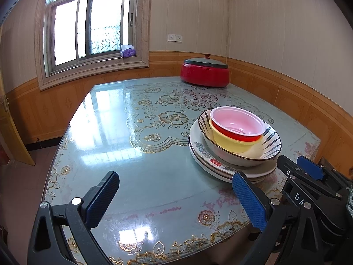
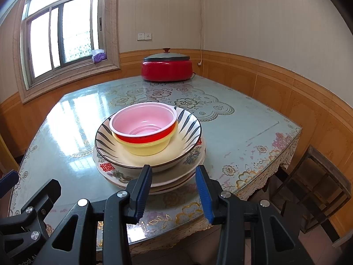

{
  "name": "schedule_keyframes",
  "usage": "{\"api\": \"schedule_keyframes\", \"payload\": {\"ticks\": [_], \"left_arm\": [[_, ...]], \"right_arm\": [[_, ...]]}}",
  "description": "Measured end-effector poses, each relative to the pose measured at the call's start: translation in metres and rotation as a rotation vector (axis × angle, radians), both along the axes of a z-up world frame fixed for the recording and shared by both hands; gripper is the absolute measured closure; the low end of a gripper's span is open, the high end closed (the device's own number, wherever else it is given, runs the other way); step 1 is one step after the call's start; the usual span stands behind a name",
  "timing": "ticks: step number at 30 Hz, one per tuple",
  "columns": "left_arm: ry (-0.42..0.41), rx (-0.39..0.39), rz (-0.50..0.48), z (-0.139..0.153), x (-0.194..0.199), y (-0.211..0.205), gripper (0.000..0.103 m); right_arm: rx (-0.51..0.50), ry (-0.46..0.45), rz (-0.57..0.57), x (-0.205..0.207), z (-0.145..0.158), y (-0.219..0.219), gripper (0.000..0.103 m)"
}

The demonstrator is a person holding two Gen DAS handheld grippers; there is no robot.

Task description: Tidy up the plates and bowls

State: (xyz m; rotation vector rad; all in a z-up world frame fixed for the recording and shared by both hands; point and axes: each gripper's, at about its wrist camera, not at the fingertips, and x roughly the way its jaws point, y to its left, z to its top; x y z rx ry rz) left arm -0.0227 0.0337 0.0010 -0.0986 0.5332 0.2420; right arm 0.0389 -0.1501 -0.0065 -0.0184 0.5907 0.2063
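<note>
While bowls (image 2: 143,128) sit nested on plates (image 2: 176,176), left tongs (image 1: 174,198) apart, right tongs (image 2: 174,192) apart, empty.

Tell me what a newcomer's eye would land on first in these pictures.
First the stack at the near edge of the table: a red bowl nested in a yellow bowl, inside a striped bowl, on plates. Next, the lidded red pot at the far edge, by the wall.

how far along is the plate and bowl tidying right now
Looks done: the red bowl nests in the yellow bowl, inside the striped bowl, atop the stacked plates. In hand: nothing; the left gripper and right gripper are both open and empty. Left: no loose dishes visible.
</note>
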Motion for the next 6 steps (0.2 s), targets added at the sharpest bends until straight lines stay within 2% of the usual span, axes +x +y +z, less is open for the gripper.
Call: {"api": "schedule_keyframes", "payload": {"ticks": [6], "left_arm": [[0.001,-0.004,-0.004,-0.0014,0.0015,0.0018,0.001]], "right_arm": [[-0.002,0.004,-0.005,0.0024,-0.0021,-0.0003,0.062]]}}
